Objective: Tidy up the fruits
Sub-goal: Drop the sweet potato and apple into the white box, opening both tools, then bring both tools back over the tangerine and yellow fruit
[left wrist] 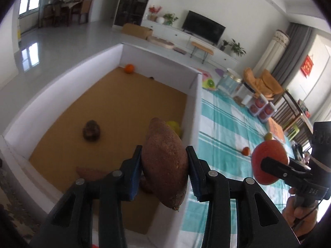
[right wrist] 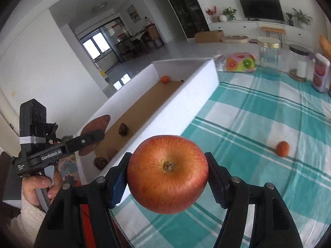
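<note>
My left gripper (left wrist: 164,165) is shut on a brown sweet potato (left wrist: 165,161) and holds it above the near right corner of the white box (left wrist: 194,95). My right gripper (right wrist: 167,173) is shut on a red apple (right wrist: 167,173) above the checked cloth, just right of the box wall (right wrist: 186,103). The apple also shows in the left wrist view (left wrist: 269,163). The sweet potato also shows in the right wrist view (right wrist: 95,132). In the box lie an orange (left wrist: 129,68), a dark brown fruit (left wrist: 91,132), a yellow fruit (left wrist: 174,127) and another sweet potato (left wrist: 91,173).
A small orange (right wrist: 282,148) lies on the teal checked cloth (right wrist: 258,113); it also shows in the left wrist view (left wrist: 245,150) near a green-yellow fruit (left wrist: 268,136). Glass jars (left wrist: 229,80), plastic containers (left wrist: 260,107) and a colourful toy (right wrist: 240,63) stand at the cloth's far edge.
</note>
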A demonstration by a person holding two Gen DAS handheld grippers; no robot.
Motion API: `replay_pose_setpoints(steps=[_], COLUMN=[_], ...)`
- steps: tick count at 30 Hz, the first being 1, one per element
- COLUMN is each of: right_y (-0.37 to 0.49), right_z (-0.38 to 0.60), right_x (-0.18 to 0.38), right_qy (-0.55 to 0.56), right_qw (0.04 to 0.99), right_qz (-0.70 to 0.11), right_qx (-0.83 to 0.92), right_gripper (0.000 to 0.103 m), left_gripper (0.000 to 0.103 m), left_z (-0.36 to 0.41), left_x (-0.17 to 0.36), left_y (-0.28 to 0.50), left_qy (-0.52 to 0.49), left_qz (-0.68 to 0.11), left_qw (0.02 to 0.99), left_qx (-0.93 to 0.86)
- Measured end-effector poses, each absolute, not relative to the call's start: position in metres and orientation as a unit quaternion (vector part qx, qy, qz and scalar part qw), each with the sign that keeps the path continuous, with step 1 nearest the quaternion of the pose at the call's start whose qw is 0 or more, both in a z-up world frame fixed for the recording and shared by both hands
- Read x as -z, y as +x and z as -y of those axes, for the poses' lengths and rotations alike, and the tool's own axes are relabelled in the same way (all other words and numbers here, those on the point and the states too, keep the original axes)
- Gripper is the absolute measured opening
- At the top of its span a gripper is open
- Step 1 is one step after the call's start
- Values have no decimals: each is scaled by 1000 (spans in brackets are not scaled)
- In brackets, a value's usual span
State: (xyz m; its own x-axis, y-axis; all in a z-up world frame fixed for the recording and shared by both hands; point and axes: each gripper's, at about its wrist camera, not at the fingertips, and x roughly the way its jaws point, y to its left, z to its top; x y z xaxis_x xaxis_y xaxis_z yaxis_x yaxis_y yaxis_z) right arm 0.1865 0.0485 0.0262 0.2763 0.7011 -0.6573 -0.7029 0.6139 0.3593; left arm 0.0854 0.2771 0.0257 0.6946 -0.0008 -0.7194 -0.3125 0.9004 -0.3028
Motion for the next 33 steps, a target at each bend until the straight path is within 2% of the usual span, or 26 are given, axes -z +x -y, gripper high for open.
replay_pose_setpoints(steps=[5, 10, 11, 12, 13, 14, 19, 21, 25, 28, 33], right_y=[190, 187, 188, 190, 192, 193, 194, 188, 192, 199, 189], right_z=[-172, -235, -239, -239, -233, -224, -139, -89, 25, 121, 242], right_x=[-12, 30, 36, 38, 35, 29, -3, -1, 43, 76, 101], right_qy=[-82, -146, -144, -136, -119, -100, -48, -55, -83, -68, -38], right_qw=[767, 751, 749, 751, 757, 764, 815, 838, 868, 876, 892], right_qz=[-433, -458, -465, -467, -461, -452, -390, -375, -402, -441, -448], right_qx=[-466, -452, -448, -446, -447, -450, -427, -392, -281, -182, -45], right_gripper=[68, 69, 69, 70, 70, 72, 97, 101, 101, 101, 101], left_gripper=[42, 45, 54, 69, 75, 80, 85, 88, 91, 91, 91], left_z=[-346, -353, -351, -348, -344, -342, -289, -254, -170, -102, -13], left_x=[8, 27, 26, 23, 18, 12, -22, -31, -22, 8, 62], left_y=[77, 76, 77, 76, 75, 71, 71, 72, 91, 118, 155], left_qy=[-202, -184, -177, -171, -165, -160, -126, -116, -102, -80, -43], left_qz=[-425, -454, -450, -443, -433, -420, -365, -346, -357, -397, -442], left_qw=[860, 845, 848, 851, 856, 862, 902, 919, 928, 913, 891], left_qx=[-196, -216, -219, -223, -230, -234, -191, -148, -30, 47, 91])
